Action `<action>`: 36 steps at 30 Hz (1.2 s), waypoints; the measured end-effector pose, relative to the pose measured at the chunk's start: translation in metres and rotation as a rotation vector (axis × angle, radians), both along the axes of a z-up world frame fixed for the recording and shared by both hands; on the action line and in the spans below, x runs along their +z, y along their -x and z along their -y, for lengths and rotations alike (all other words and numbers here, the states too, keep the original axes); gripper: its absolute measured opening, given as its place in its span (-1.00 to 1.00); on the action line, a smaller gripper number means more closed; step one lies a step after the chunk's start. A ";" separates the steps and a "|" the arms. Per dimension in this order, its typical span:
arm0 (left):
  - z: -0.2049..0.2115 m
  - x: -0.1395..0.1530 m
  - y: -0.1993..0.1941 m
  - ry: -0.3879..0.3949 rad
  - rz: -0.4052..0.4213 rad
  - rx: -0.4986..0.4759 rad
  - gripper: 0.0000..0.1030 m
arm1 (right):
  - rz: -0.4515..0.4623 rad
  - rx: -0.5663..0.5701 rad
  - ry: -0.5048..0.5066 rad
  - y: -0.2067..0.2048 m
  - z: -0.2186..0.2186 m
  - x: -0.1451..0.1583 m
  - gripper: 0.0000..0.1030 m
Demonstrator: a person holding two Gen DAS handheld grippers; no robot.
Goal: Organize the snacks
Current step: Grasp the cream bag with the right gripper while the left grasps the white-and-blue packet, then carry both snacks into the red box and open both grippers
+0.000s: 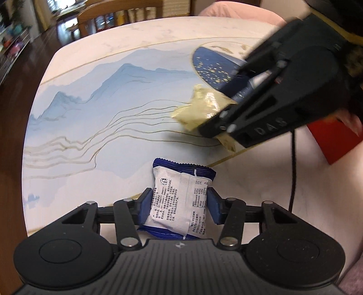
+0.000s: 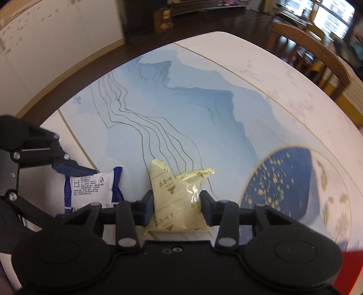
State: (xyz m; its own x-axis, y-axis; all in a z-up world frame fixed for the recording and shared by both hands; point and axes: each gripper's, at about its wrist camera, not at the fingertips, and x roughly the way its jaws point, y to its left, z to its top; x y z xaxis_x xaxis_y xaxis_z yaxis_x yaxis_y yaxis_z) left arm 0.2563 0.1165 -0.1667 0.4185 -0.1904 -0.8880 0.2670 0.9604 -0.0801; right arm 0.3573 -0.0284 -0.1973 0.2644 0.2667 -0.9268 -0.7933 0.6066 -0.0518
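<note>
My left gripper (image 1: 179,205) is shut on a blue-and-white snack packet (image 1: 181,199), printed back side up, held over the table's near edge. My right gripper (image 2: 178,204) is shut on a pale yellow snack packet (image 2: 177,199) with gold print. In the left wrist view the right gripper (image 1: 223,109) comes in from the right holding the yellow packet (image 1: 199,109) above the table. In the right wrist view the left gripper's fingers (image 2: 68,166) and the blue-and-white packet (image 2: 90,186) show at the left, beside the yellow one.
The table top (image 1: 113,113) is marble with a blue mountain print and a dark blue gold-flecked disc (image 2: 279,179). A red box (image 1: 333,140) stands at the right edge. A wooden chair (image 1: 118,15) stands at the far side. A black cable (image 1: 292,172) hangs at the right.
</note>
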 end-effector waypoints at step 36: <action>0.084 0.130 0.048 0.140 0.131 0.183 -0.05 | 0.108 -0.354 -0.252 0.091 0.169 0.125 -0.28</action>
State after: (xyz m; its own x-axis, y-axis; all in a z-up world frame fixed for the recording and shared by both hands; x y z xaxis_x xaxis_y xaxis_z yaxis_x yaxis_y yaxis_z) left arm 0.2083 0.0328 -0.0366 0.5666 -0.2185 -0.7945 0.1066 0.9755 -0.1922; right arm 0.2662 -0.1971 -0.0719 0.4717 0.3564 -0.8065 -0.5324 0.8442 0.0617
